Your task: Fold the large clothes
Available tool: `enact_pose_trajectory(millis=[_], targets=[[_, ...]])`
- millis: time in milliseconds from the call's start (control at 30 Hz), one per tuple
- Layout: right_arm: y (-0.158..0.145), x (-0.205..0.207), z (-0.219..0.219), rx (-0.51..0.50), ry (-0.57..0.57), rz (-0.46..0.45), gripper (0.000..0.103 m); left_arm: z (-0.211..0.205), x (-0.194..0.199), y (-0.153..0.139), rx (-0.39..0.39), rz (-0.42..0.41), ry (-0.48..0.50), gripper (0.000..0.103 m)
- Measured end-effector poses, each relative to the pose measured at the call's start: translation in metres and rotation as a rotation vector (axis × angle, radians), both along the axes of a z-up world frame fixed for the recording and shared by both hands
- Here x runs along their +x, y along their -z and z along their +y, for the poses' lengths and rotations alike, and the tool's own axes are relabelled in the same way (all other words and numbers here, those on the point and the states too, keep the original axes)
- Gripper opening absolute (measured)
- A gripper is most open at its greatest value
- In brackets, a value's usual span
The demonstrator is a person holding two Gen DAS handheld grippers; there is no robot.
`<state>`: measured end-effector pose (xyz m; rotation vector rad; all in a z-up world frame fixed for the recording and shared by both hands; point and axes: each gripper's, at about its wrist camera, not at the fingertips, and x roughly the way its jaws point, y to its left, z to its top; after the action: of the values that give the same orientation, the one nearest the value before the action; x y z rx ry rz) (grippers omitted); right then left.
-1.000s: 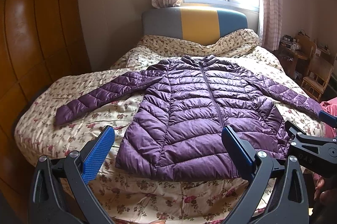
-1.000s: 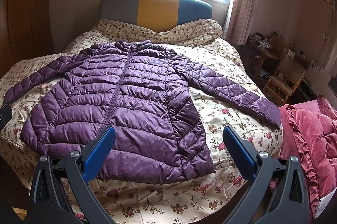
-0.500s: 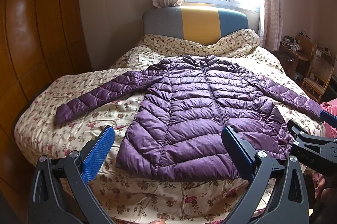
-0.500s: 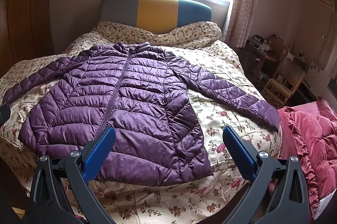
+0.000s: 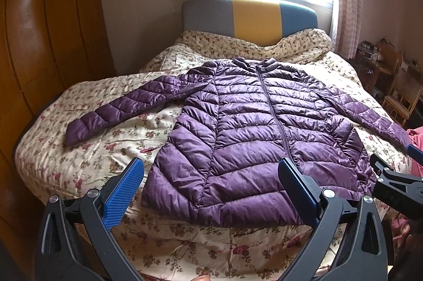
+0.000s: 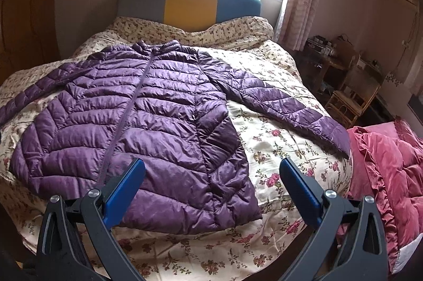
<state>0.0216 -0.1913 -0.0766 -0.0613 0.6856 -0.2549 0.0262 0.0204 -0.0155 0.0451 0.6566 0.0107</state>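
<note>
1. Left gripper (image 5: 210,179): jaws spread wide, nothing between the blue pads (image 5: 123,195); hovers off the foot of the bed (image 5: 87,162), aimed at the near-left hem corner.
2. Right gripper (image 6: 211,179): also spread wide, empty; hovers over the near-right hem area, floral cover showing between the jaws. Its tip is visible at the right edge of the left wrist view.
3. Purple down jacket (image 5: 253,127): flat on the bed, front up, zipped, collar toward the headboard (image 5: 253,17), hem nearest. Both sleeves splayed outward, left cuff (image 5: 76,129) well apart from the body, right cuff (image 6: 335,133) near the bed's right edge, just beside the pink blanket (image 6: 391,164).
4. Handling, judged: light, puffy, soft, no stiffness, so will sag between grasp points. Shell looks glossy, likely slippery; thin pinch may slide off.
5. Grasp points, judged: cuffs first to bring the sleeves across the chest, then hem corners. Bite deep over a quilted seam or stitched edge, not a baffle's middle.
6. Risk: trapped air springs folds open; may also snag the bed cover with the pinch.
</note>
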Motion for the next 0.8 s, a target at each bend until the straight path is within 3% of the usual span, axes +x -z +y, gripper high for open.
enact_pose_trajectory(millis=[200,533,800], targets=[[0.005,0.013,-0.011,0.011,0.02,0.021,0.101,-0.007,0.017,0.007,0.023,0.012,0.03,0.1],[0.024,0.052,-0.052,0.019,0.102,0.097,0.101,-0.01,0.068,0.023,-0.065,0.069,0.092,0.1],[0.043,0.093,-0.152,0.011,0.309,0.149,0.097,-0.011,0.133,0.046,-0.02,0.108,0.087,0.1]])
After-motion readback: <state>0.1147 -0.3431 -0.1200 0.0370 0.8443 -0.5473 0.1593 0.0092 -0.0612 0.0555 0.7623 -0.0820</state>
